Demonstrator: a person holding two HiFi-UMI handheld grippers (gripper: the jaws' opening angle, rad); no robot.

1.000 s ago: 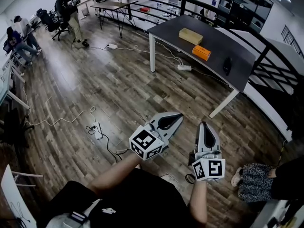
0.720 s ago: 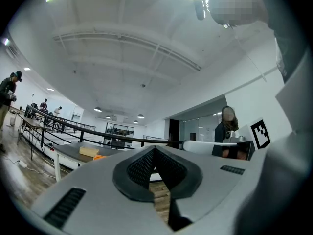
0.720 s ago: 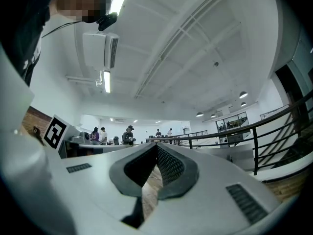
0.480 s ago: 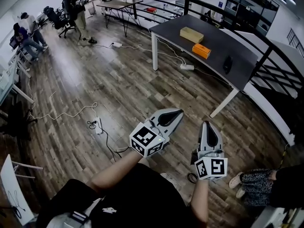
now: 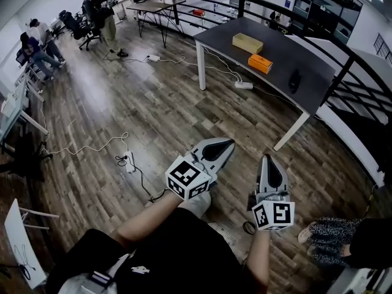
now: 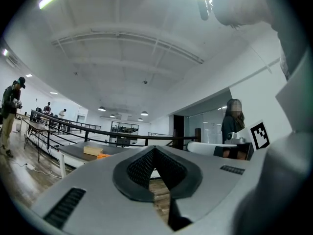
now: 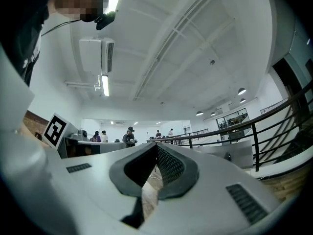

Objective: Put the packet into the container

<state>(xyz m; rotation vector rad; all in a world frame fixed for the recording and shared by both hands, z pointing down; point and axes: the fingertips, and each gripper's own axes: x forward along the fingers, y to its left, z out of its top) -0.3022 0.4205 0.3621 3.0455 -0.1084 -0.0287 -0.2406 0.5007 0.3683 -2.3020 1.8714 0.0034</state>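
An orange packet [image 5: 260,64] and a tan box [image 5: 247,42] lie on the dark table [image 5: 275,38] far ahead, well beyond both grippers. My left gripper [image 5: 231,141] is held level over the wood floor, jaws shut with nothing between them. My right gripper [image 5: 267,158] hangs beside it, also shut and empty. In the left gripper view the closed tips [image 6: 155,148] point toward the table, where the tan box [image 6: 93,150] and the orange packet [image 6: 102,155] show small at the left. The right gripper view shows its closed tips [image 7: 157,145] against the room.
A small dark object [image 5: 294,81] lies on the table's right part. A power strip [image 5: 243,85] and cables [image 5: 92,149] trail over the floor. A black railing [image 5: 343,72] runs behind the table. People [image 5: 98,5] stand at the far left; someone's legs [image 5: 331,237] show at bottom right.
Both grippers have drifted slightly lower in the head view as the person moves across the floor. Both stay shut and empty. The table's objects have not moved.
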